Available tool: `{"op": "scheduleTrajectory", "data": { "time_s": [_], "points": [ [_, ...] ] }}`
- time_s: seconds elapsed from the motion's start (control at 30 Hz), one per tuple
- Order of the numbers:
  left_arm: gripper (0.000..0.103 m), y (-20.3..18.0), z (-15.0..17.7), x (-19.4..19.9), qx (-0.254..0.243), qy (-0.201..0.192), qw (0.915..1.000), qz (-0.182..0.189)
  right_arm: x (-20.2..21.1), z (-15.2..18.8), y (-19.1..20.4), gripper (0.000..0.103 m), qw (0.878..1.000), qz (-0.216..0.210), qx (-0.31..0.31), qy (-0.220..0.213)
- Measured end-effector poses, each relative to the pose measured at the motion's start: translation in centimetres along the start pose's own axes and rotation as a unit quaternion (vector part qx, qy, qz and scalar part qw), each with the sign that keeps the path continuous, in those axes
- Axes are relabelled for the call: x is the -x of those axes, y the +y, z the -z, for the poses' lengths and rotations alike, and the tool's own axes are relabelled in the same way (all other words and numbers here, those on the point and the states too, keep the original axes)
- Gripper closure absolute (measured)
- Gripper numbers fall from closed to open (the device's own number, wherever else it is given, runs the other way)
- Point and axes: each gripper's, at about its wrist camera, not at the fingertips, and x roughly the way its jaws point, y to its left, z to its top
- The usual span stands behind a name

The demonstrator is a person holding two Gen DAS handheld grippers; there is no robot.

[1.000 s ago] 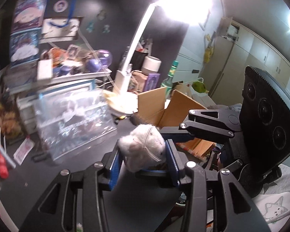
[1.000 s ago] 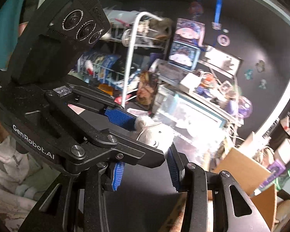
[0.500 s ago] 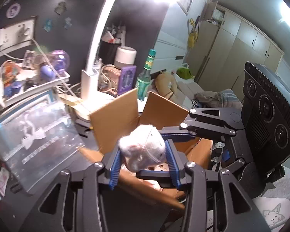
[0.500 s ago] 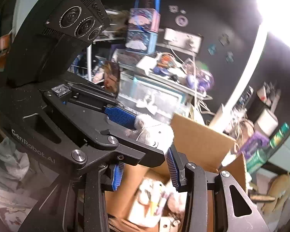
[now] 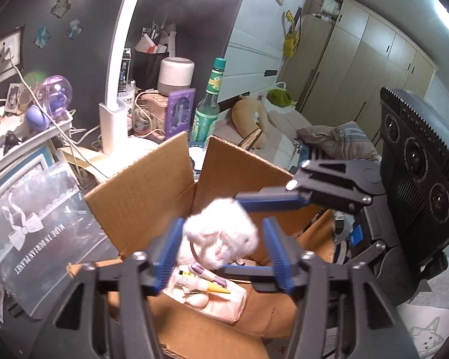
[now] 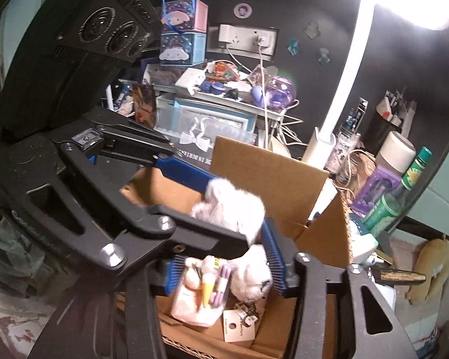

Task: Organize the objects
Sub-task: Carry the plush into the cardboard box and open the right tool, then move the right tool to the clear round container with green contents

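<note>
left gripper (image 5: 221, 248): directly over the open cardboard box (image 5: 140, 197); jaws opening, blue pads standing off both flanks of the white plush toy (image 5: 221, 236), a gap on each side.
right gripper (image 6: 224, 264): over the same box, crossing in from the other hand's side; jaws also opening; in the left wrist view its pads lie above and below the toy, whether touching cannot be told.
white plush toy: between both pairs of pads, hanging above the box's mouth, apparently no longer pinched; fuzzy from blur, long axis not readable.
key relation: toy straight above the box's inside, inward of its raised flaps; release should drop it in.
box contents: pink pouch (image 5: 215, 299) with small tubes just beneath the toy; a second white plush (image 6: 254, 275) and a card tag (image 6: 239, 326) beside it.
nearer hand: neither; both equally close above the box.
beyond the box: green bottle (image 5: 208, 110) and white lamp (image 5: 113, 125) behind the far flaps.
</note>
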Motion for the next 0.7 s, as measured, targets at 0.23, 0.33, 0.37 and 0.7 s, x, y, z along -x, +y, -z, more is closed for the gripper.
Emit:
{"op": "scheduleTrajectory", "data": {
  "time_s": [0.23, 0.33, 0.37, 0.7],
  "points": [
    [0.034, -0.1, 0.1, 0.4, -0.002, -0.003, 0.9999, -0.015, 0.4, 0.3, -0.3, 0.043, 1.000, 0.009, -0.006, -0.001],
    [0.029, -0.2, 0.2, 0.8, -0.002, -0.007, 0.9998, -0.018, 0.5, 0.3, -0.2, 0.043, 1.000, 0.013, -0.004, -0.001],
    [0.028, -0.2, 0.3, 1.0, -0.002, -0.009, 0.9998, -0.019, 0.5, 0.3, 0.0, 0.043, 1.000, 0.015, -0.004, 0.000],
    [0.020, 1.2, 2.6, 6.3, 0.009, -0.047, 0.9975, -0.052, 1.2, -0.9, 2.4, 0.043, 1.000, -0.003, 0.006, -0.022]
  ]
}}
